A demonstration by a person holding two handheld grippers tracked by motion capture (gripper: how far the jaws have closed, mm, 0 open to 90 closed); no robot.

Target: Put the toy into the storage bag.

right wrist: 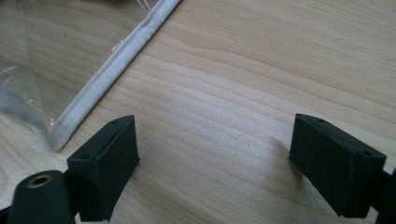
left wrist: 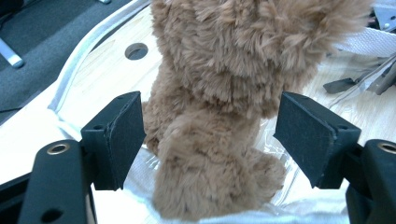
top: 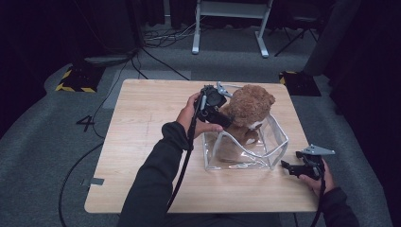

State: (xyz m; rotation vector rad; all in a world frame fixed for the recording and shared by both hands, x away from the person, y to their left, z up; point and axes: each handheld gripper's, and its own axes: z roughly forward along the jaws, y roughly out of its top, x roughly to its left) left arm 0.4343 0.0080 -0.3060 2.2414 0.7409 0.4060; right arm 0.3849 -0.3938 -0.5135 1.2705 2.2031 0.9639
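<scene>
So there's a clear plastic bag [top: 246, 149] with white trim standing open on the wooden table [top: 142, 142]; a fuzzy brown teddy bear [top: 248, 111] sits inside it, head poking up over the bag's far rim. The left gripper [top: 222, 116] is right at the bear's left side; in its own view the jaws stand wide apart with the bear's [left wrist: 219, 107] body between them, pads not clearly touching fur. The right gripper [top: 289, 168] sits low on the table just right of the bag's near corner, jaws spread with just bare wood between; the bag's white seam [right wrist: 107, 74] lies just beside its jaw.
</scene>
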